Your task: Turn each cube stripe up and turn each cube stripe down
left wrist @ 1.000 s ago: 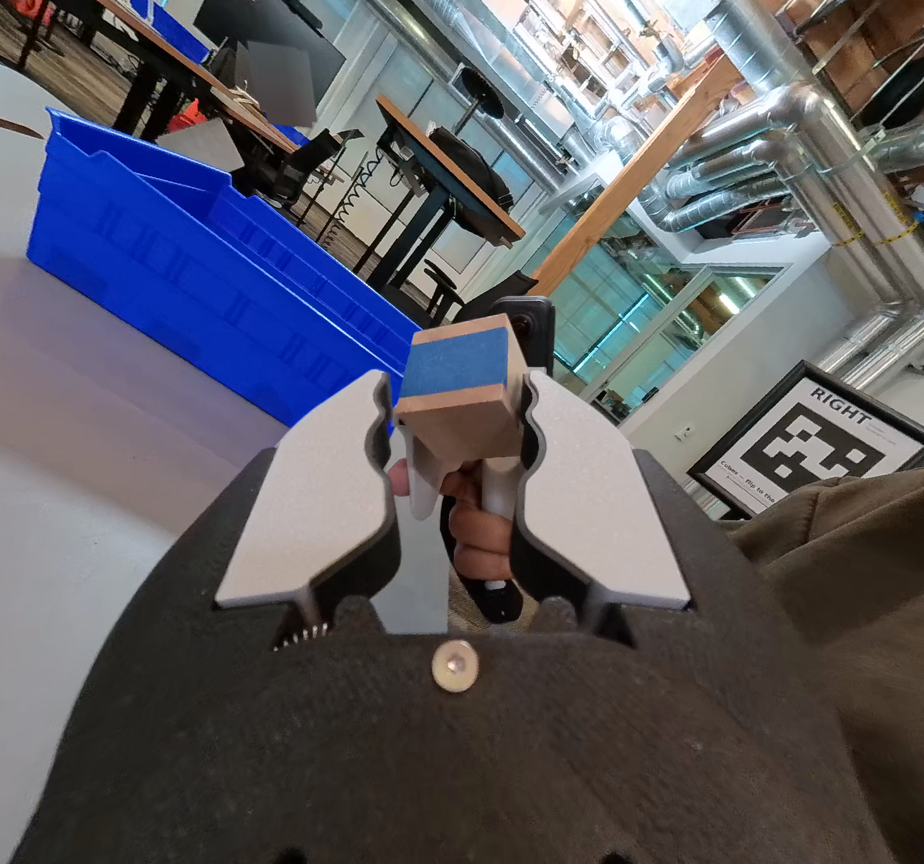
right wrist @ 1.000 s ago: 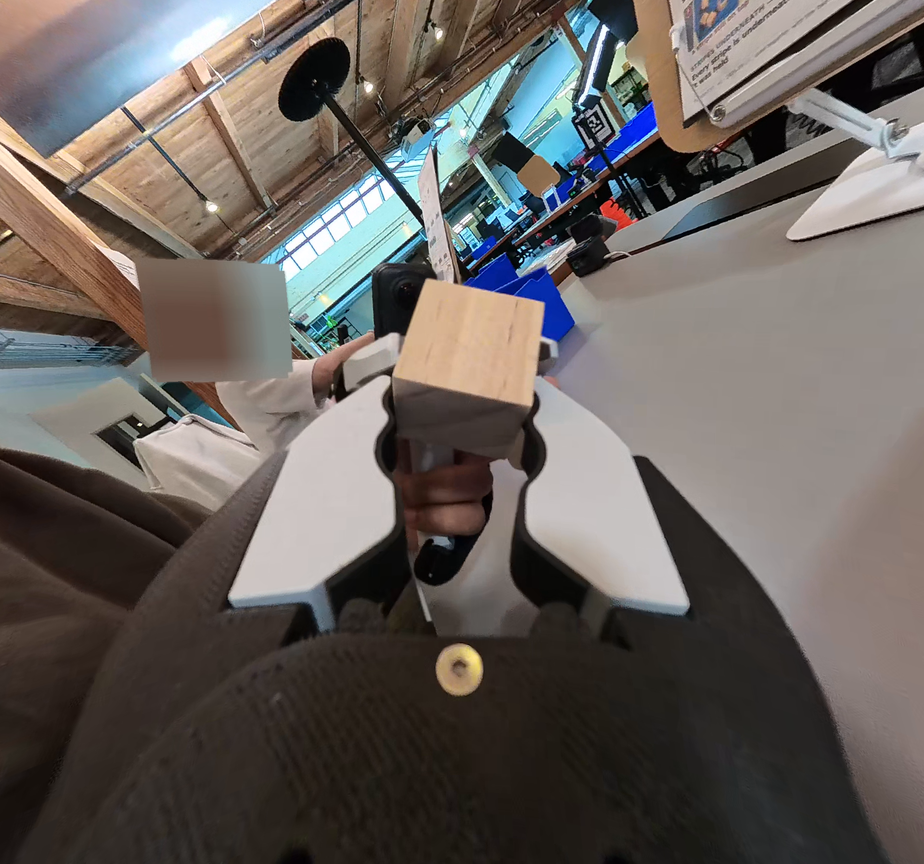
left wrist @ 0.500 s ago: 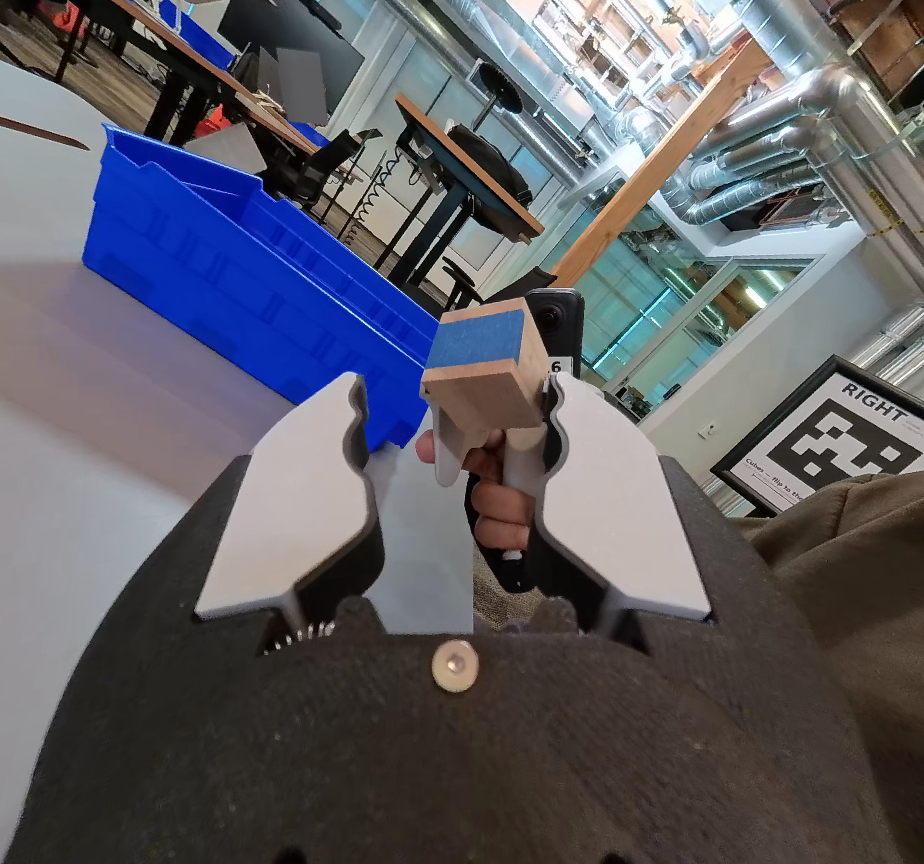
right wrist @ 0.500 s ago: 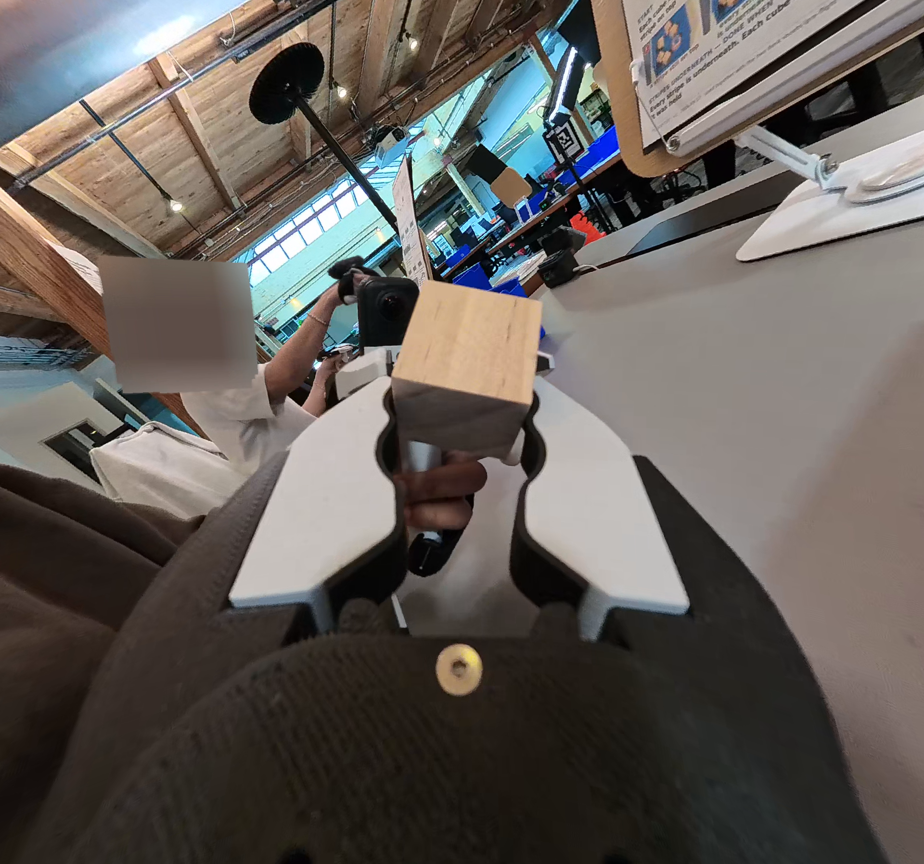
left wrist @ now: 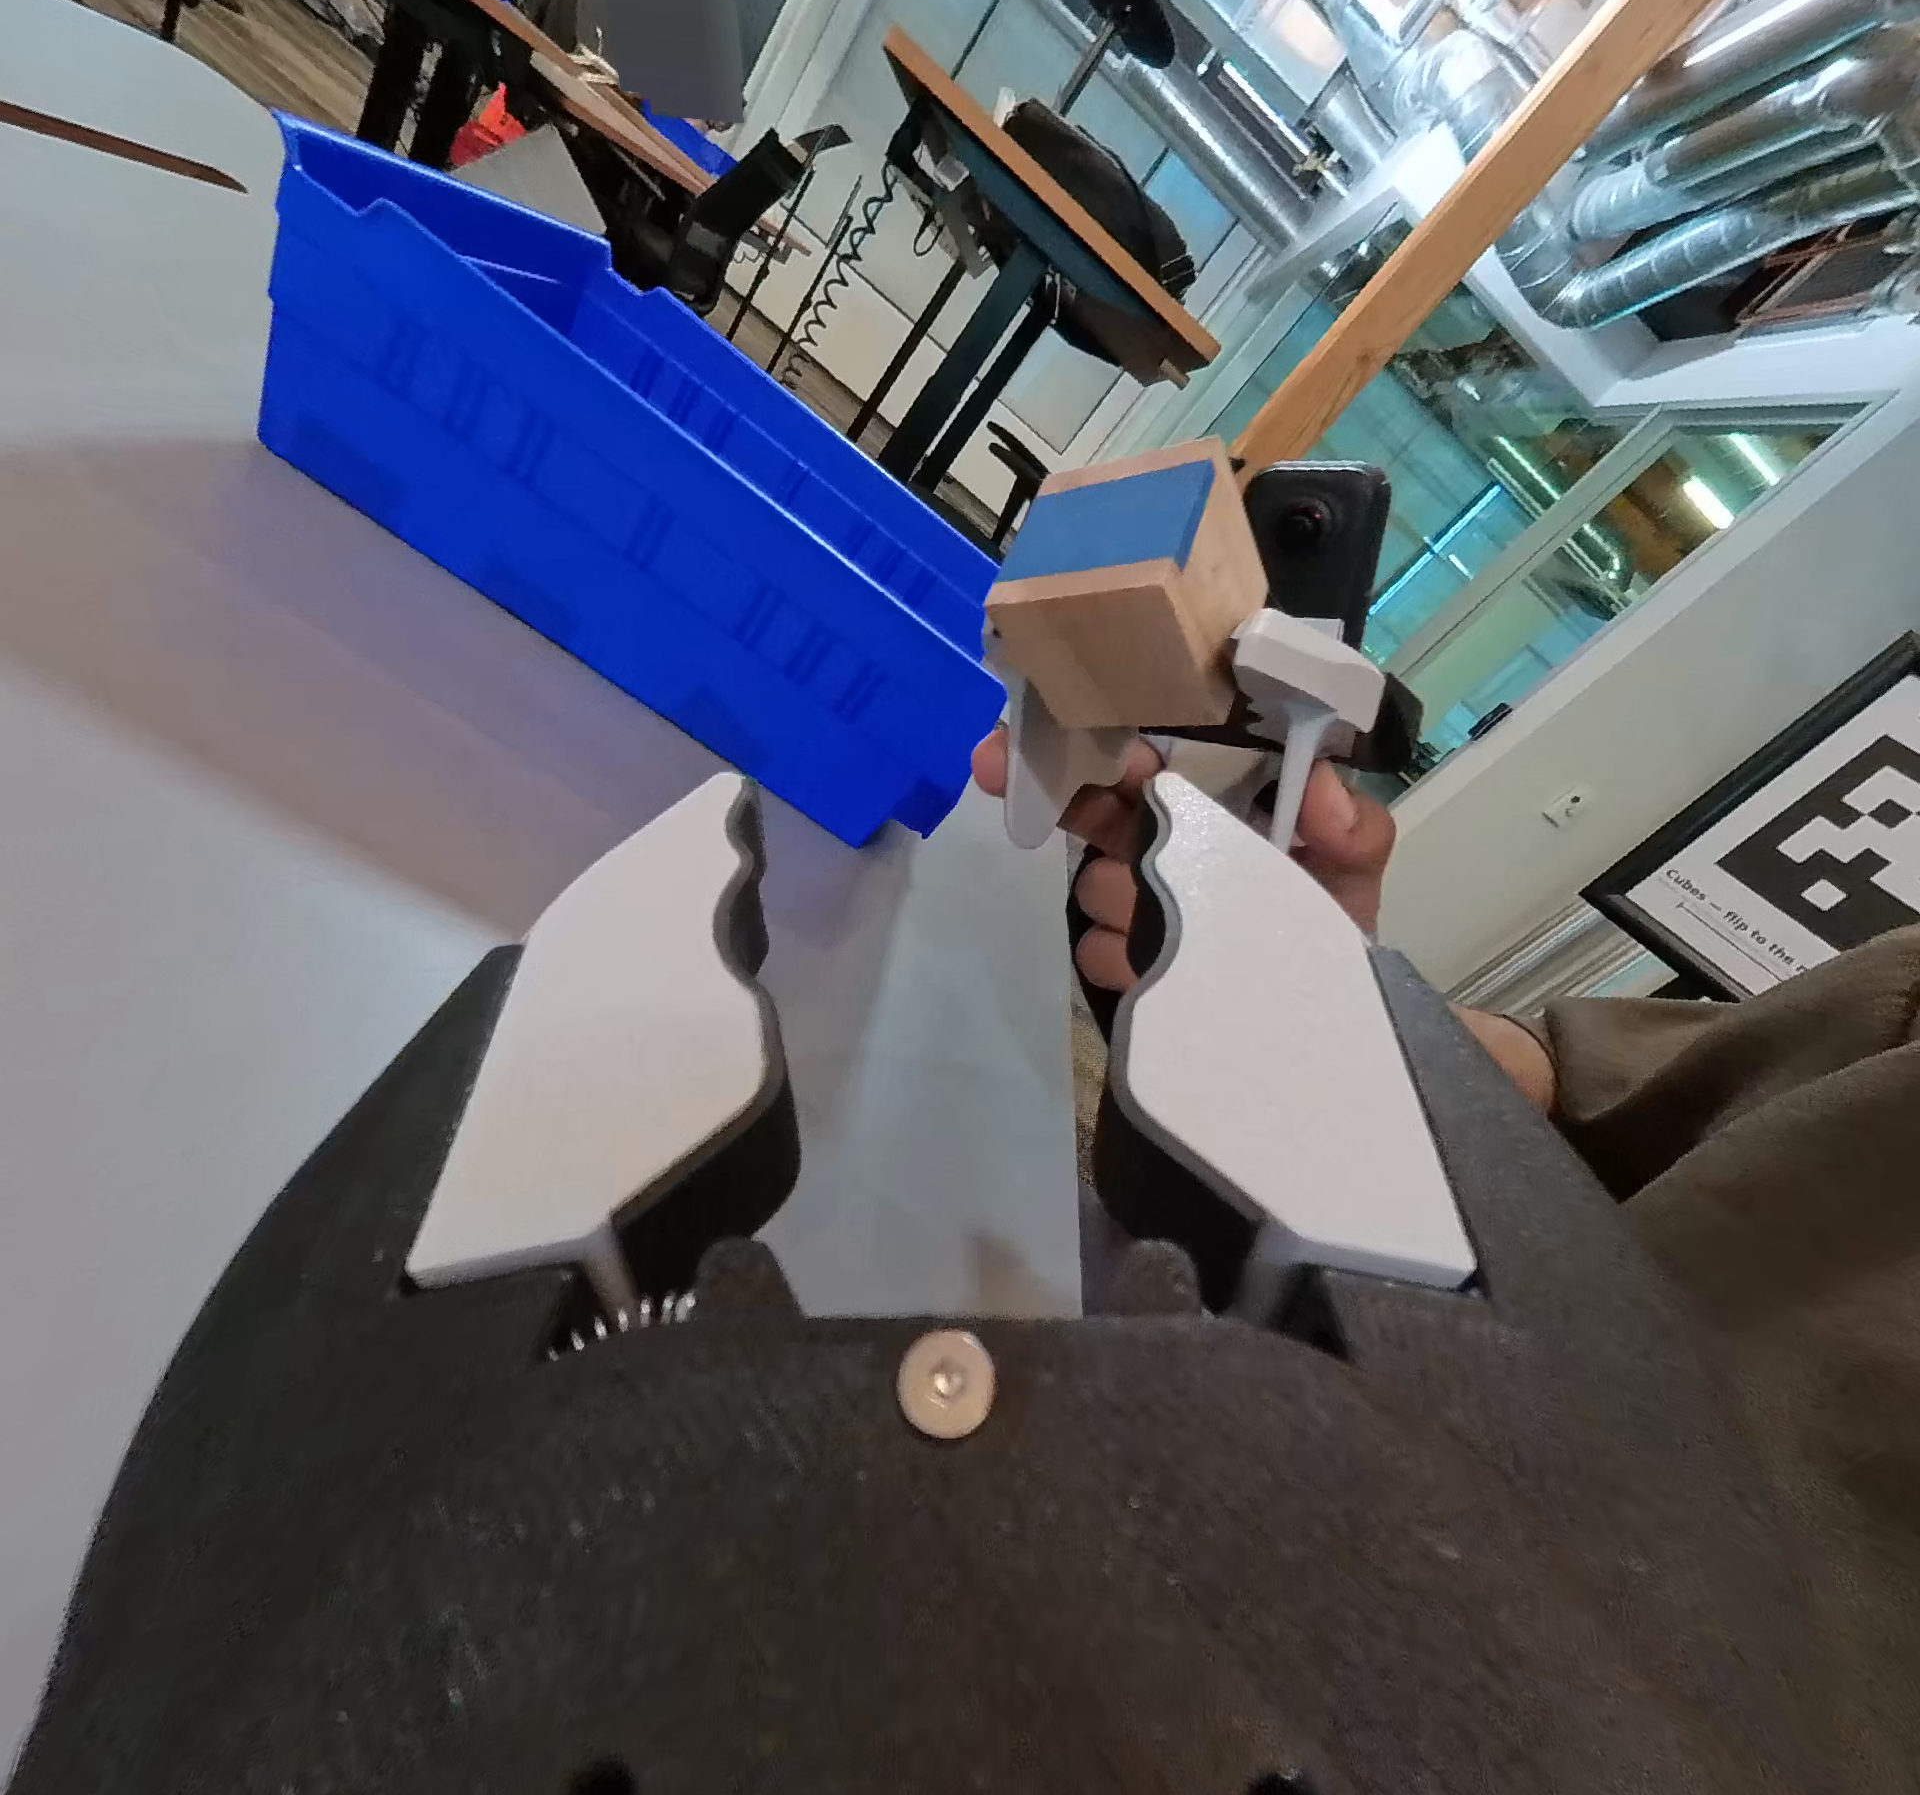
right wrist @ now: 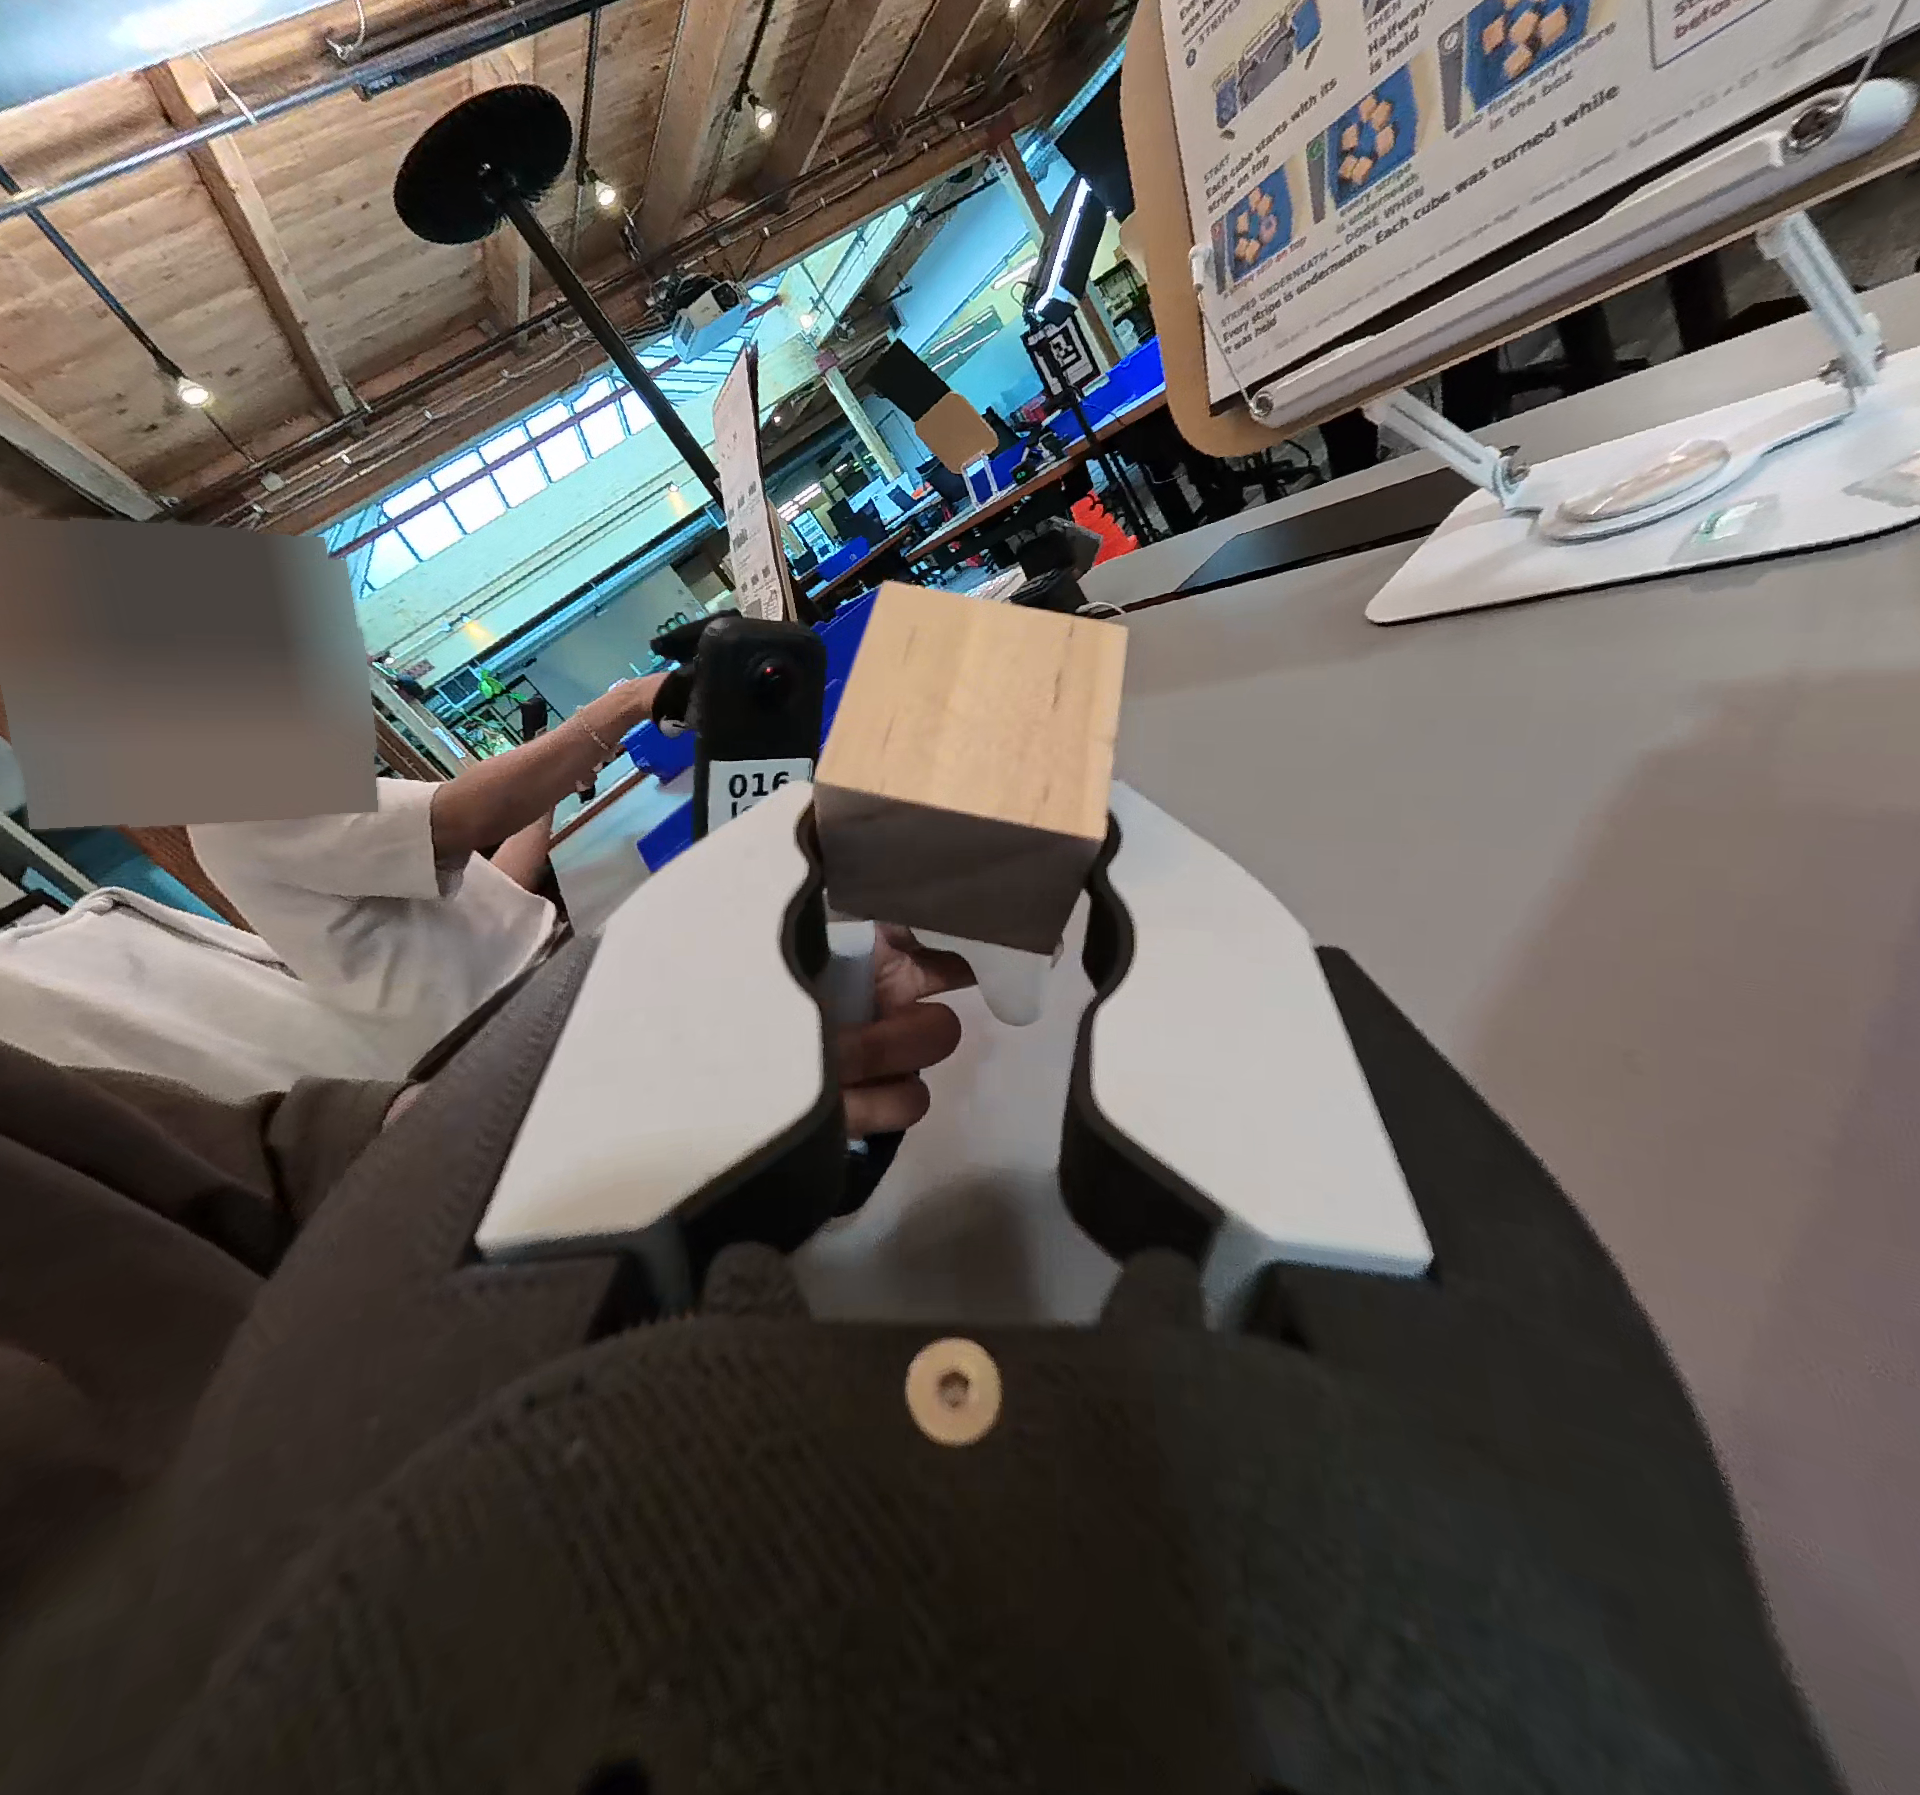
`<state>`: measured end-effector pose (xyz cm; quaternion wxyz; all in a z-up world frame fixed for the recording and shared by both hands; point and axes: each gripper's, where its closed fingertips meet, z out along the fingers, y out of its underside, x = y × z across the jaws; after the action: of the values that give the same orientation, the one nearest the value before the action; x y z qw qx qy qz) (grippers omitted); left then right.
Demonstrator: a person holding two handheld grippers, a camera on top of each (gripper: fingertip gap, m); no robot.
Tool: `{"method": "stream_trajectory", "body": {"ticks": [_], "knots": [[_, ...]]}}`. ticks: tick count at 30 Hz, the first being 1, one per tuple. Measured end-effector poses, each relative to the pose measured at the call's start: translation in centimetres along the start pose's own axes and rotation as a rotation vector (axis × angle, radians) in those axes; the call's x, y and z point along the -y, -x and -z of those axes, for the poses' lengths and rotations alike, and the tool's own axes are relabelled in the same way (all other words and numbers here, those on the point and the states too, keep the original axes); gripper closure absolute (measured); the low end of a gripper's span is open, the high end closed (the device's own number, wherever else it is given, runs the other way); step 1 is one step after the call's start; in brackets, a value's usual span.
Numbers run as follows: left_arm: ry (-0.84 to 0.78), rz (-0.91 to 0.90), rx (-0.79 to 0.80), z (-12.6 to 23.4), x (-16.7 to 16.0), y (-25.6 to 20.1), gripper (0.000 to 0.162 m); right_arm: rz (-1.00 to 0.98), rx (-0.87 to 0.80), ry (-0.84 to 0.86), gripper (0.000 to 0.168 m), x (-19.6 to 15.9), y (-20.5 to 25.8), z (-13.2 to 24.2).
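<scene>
Left gripper (left wrist: 940, 904) gaping empty, backing off; right gripper (right wrist: 961, 872) now solely clamping blue-striped wooden cube (right wrist: 971, 753), handoff done.

From the left gripper (left wrist: 951, 898), whose fingers stand apart with nothing between them, the cube (left wrist: 1127, 602) lies ahead and slightly right, raised above the table (left wrist: 156, 914) and clamped by the right gripper (left wrist: 1153, 717) coming from the far side. The bin (left wrist: 582, 488) sits on the table ahead and to the left, beyond the left finger. A framed marker sign (left wrist: 1787, 852) stands off to the right.

From the right gripper (right wrist: 956, 872), the cube (right wrist: 971, 763) sits directly between its fingertips. The document stand (right wrist: 1621, 457) rests on the table ahead and to the right. A seated person (right wrist: 343, 904) is to the left.
</scene>
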<state>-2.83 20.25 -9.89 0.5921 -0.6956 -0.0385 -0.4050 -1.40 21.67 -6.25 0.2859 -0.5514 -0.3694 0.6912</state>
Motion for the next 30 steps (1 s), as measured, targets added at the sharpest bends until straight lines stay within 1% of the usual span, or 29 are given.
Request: {"method": "stream_trajectory", "body": {"ticks": [7, 9, 11, 13, 15, 18, 20, 22, 24, 27, 30], "knots": [[-0.018, 0.058, 0.004, 0.4, 0.3, 0.7, 0.094, 0.071, -0.014, 0.013, 0.121, 0.1, 0.4, -0.1], [-0.014, 0.065, 0.007, 0.4, 0.2, 0.9, 0.094, 0.057, -0.037, -0.009, 0.121, 0.8, 0.3, 0.2], [-0.009, 0.065, 0.015, 0.4, 0.1, 1.0, 0.094, 0.039, -0.094, -0.053, 0.121, 2.6, -0.3, 0.9], [-0.010, 0.059, 0.023, 0.5, 0.1, 1.1, 0.094, 0.105, -0.182, -0.092, 0.121, 5.5, -1.5, 2.1], [-0.011, 0.049, 0.028, 0.5, 0.1, 1.0, 0.094, 0.179, -0.291, -0.091, 0.120, 8.5, -3.3, 3.6], [0.001, 0.040, 0.037, 0.4, -0.3, 1.1, 0.095, 0.176, -0.420, -0.040, 0.120, 12.3, -7.5, 5.6], [0.002, 0.051, 0.041, 0.3, -0.4, 1.1, 0.096, 0.160, -0.540, 0.037, 0.120, 13.8, -12.3, 6.8], [-0.010, 0.082, 0.040, 0.0, -0.4, 1.0, 0.096, 0.131, -0.668, 0.149, 0.120, 13.8, -17.3, 7.8], [0.010, 0.104, 0.023, -0.5, -0.9, 0.4, 0.096, 0.126, -0.762, 0.263, 0.120, 12.6, -20.8, 8.5], [0.078, 0.049, 0.027, -1.2, -2.2, -0.2, 0.097, 0.134, -0.835, 0.444, 0.120, 9.7, -23.5, 9.3], [0.151, -0.062, 0.080, -1.4, -3.7, 0.3, 0.098, 0.144, -0.874, 0.556, 0.120, 7.4, -25.2, 10.1]]}}
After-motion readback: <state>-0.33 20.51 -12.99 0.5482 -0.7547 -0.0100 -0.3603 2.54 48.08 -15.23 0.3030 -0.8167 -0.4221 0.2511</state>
